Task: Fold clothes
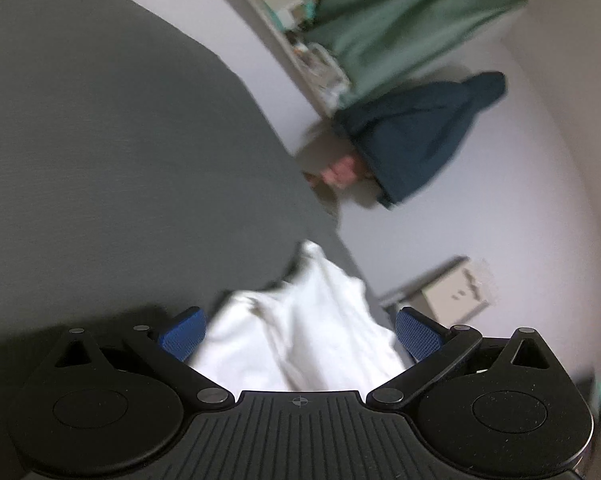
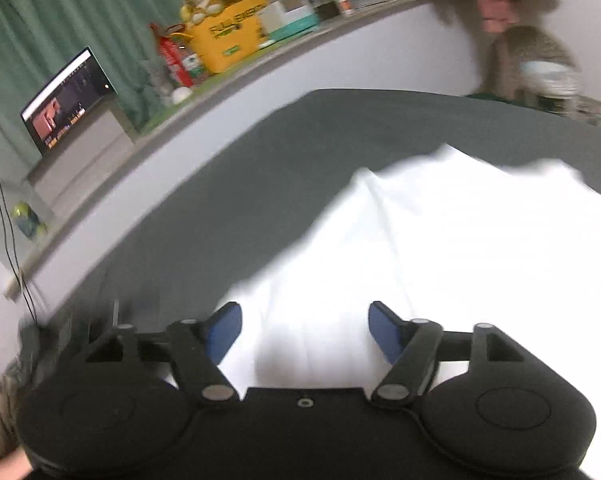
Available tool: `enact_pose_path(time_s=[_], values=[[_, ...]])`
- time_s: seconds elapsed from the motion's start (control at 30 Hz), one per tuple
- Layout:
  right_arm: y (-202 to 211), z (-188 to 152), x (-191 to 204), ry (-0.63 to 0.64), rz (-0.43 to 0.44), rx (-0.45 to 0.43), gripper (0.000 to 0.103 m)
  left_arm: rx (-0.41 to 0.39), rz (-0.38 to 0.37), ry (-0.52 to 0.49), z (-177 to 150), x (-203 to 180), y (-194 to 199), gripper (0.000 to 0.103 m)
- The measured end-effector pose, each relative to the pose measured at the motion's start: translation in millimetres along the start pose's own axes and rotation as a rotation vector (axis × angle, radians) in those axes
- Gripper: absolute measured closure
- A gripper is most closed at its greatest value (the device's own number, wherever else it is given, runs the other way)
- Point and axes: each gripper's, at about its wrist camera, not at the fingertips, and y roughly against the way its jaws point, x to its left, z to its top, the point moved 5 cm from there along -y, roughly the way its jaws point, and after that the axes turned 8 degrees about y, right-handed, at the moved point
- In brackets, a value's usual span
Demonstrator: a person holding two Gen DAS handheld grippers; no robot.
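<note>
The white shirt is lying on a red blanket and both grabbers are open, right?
Not quite. The blanket under the white shirt is dark grey, not red, as the right wrist view shows. The rest holds: the left gripper and right gripper both stand open, pads apart above the shirt.

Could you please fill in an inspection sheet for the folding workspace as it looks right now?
Surface: dark grey cover, mostly bare.
Job's things: white garment lying rumpled on the cover.
Clutter: ledge behind holds a yellow box, a lit laptop and small items.
Grippers: left tongs open, garment between the pads, not pinched; right tongs open above the garment.
Cables: thin black cable hanging at the wall.
Surroundings: green curtain, white wall; views blurred.
</note>
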Motion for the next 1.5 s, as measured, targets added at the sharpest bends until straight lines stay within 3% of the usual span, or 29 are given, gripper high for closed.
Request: enact_pose_path(time_s=[0.17, 0.27, 0.37, 0.5, 0.6, 0.7, 0.77, 0.8, 0.93, 1.1, 1.23, 1.3, 1.4, 1.5], values=[[84.5, -112.9, 15.2, -0.121, -0.2, 0.032, 0.033, 0.073, -0.03, -0.123, -19.9, -25.7, -9.0, 0.0], [101.2, -159.1, 45.6, -0.082, -0.277, 0.1, 0.034, 0.094, -0.021, -0.162, -27.1, -33.1, -6.7, 0.0], [100.5, -177.2, 64.7, 0.011, -0.35, 0.137, 0.04, 0.096, -0.01, -0.174, -30.9, -34.1, -0.8, 0.0], [102.7, -185.2, 60.6, 0.065, -0.449, 0.146, 0.041, 0.098, 0.008, -0.177, -32.3, -30.1, 5.8, 0.0], [101.4, -183.8, 72.4, 0.091, -0.399, 0.136, 0.041, 0.104, 0.007, -0.194, -33.3, -31.0, 5.2, 0.0], [97.5, -195.9, 84.0, 0.152, -0.435, 0.195, 0.042, 0.118, 0.002, -0.213, -35.8, -32.4, 4.1, 0.0], [104.3, -200.2, 76.4, 0.045, -0.458, 0.174, 0.042, 0.131, 0.0, -0.217, -38.0, -32.1, 3.0, 0.0], [111.0, -202.2, 66.2, -0.075, -0.443, 0.132, 0.042, 0.139, -0.001, -0.215, -38.7, -31.5, 2.7, 0.0], [131.8, -214.0, 24.5, -0.535, -0.352, -0.018, 0.046, 0.152, -0.008, -0.197, -38.4, -28.9, 0.9, 0.0], [138.5, -242.2, -13.7, -0.964, -0.236, -0.174, 0.057, 0.151, -0.007, -0.158, -35.1, -23.3, 0.1, 0.0], [133.0, -255.6, -23.7, -1.103, -0.223, -0.259, 0.073, 0.145, -0.008, -0.139, -33.8, -21.2, -0.4, 0.0], [128.2, -260.4, -26.1, -1.147, -0.22, -0.282, 0.094, 0.147, -0.005, -0.14, -34.5, -20.8, -1.4, 0.0], [128.1, -255.5, -17.5, -1.143, -0.218, -0.331, 0.096, 0.15, -0.001, -0.14, -35.3, -21.0, -2.7, 0.0], [129.9, -223.9, -1.0, -1.1, -0.118, -0.404, 0.096, 0.144, 0.002, -0.136, -34.1, -20.7, -2.8, 0.0]])
